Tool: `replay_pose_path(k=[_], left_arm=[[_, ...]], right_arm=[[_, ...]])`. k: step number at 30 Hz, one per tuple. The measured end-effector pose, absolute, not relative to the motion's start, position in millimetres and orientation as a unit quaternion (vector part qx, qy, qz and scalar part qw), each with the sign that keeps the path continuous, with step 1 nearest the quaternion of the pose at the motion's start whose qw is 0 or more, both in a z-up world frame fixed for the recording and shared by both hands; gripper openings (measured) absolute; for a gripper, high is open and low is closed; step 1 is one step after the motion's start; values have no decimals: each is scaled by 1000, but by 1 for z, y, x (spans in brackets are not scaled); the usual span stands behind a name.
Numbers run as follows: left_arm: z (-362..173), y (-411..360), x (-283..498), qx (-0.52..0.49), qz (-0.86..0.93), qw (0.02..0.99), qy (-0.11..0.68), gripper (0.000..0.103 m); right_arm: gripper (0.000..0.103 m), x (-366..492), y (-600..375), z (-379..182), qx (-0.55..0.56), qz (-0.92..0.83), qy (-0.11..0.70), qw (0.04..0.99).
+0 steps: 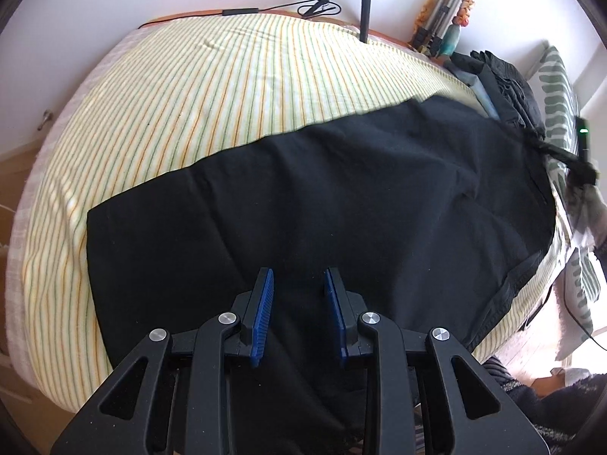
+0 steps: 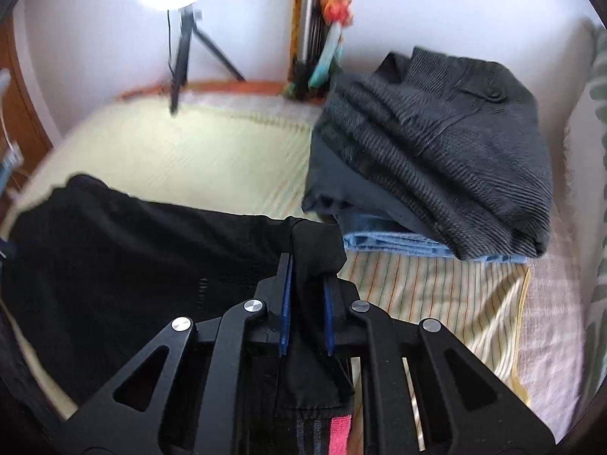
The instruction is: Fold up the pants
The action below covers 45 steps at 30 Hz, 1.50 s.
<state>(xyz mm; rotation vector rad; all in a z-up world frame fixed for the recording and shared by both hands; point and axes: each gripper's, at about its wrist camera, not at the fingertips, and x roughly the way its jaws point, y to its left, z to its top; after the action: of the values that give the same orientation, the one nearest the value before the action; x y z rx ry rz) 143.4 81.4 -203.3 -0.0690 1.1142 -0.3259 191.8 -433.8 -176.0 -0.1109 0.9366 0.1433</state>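
Black pants (image 1: 322, 197) spread on striped bed (image 1: 170, 94)

Waistband pinched by right hand-held gripper (image 2: 307, 284) near folded stack (image 2: 436, 159); left hand-held gripper (image 1: 297, 295) kept unclenched w/ nothing grasped, over pants.

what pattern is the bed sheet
Pale yellow sheet with thin green and orange stripes; clearest in the left wrist view.

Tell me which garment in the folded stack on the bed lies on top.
The dark grey ribbed garment lies on top. Under it sits a smooth dark slate piece, and the light blue denim is at the bottom, directly on the striped sheet.
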Motion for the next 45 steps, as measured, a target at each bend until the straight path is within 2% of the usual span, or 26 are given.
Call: replay_pose_path(k=[3,5,6,7,8,9,12,15,19,25,31,41,45], left_arm=[[-200,92,144,-48,-144,836,527,26],[-194,104,141,-59,-135,840,522,26],[-188,112,138,-68,-133,843,517,26],[-183,120,134,-78,-130,846,512,28],[-177,128,130,-86,-125,847,509,31],[-173,133,126,-92,-120,849,507,38],[-164,151,110,-128,-115,849,499,42],[-167,160,93,-155,-107,839,510,56],[-177,168,77,-189,-98,826,522,59],[-186,187,71,-219,-72,811,537,60],[-200,201,87,-235,-65,800,548,60],[-213,214,101,-264,-89,792,543,65],[-212,213,101,-289,-122,784,536,64]], right_arm=[[18,204,-420,-200,-105,44,472,874],[25,204,-419,-198,-108,32,475,873],[29,203,-418,-194,-109,26,473,874],[39,199,-417,-187,-120,15,466,876],[45,195,-416,-181,-129,9,458,880],[46,189,-416,-172,-129,10,447,885],[46,171,-412,-149,-92,30,434,896],[46,149,-398,-133,-56,60,419,904],[54,122,-364,-128,-20,116,407,906],[54,88,-293,-144,-4,212,418,883],[54,63,-223,-156,-51,279,418,863],[54,57,-208,-151,-55,287,417,861],[54,62,-213,-154,-46,277,427,860]])
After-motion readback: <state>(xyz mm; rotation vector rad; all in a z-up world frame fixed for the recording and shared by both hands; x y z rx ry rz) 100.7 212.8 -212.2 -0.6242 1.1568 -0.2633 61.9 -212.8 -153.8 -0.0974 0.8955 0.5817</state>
